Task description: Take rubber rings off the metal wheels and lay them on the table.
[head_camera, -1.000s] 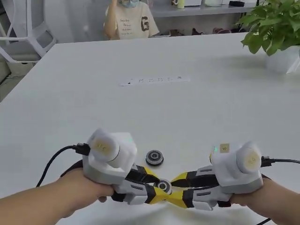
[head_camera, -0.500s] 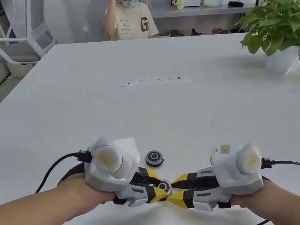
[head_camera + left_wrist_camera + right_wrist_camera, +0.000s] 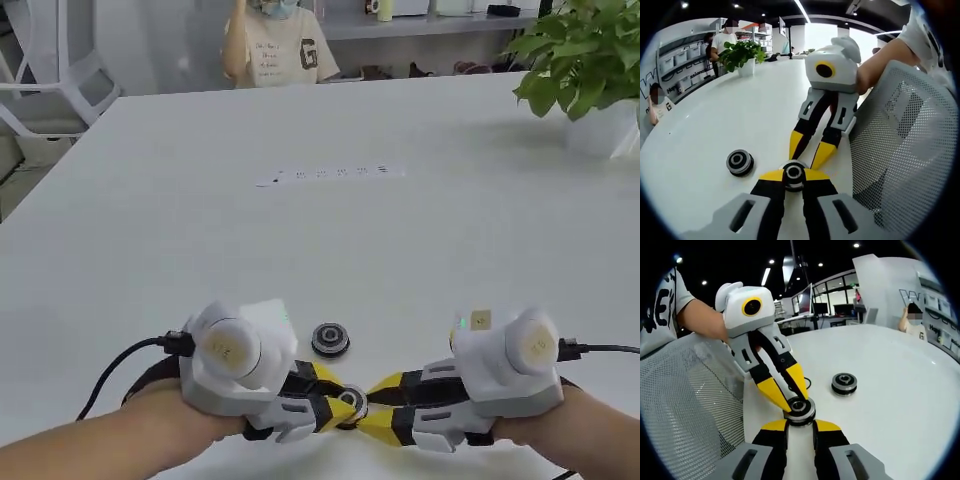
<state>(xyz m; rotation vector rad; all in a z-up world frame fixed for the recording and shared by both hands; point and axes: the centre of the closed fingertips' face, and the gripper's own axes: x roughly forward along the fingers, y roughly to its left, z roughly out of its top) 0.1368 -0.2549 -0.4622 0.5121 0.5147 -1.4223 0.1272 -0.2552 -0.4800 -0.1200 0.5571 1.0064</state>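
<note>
Wheel [image 3: 800, 410] pinched in left gripper [image 3: 793, 176], right gripper [image 3: 800, 426] narrow, grip unclear, open table [image 3: 400, 260] ahead.

On table [image 3: 400, 250]: wheel [image 3: 352, 402] between left tool [image 3: 335, 404] and right tool [image 3: 375, 406]; second wheel [image 3: 330, 338] behind.

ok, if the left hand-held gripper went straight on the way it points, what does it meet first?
The wheel held between its tips; right behind it, the right hand-held gripper, pointing back at it.
</note>
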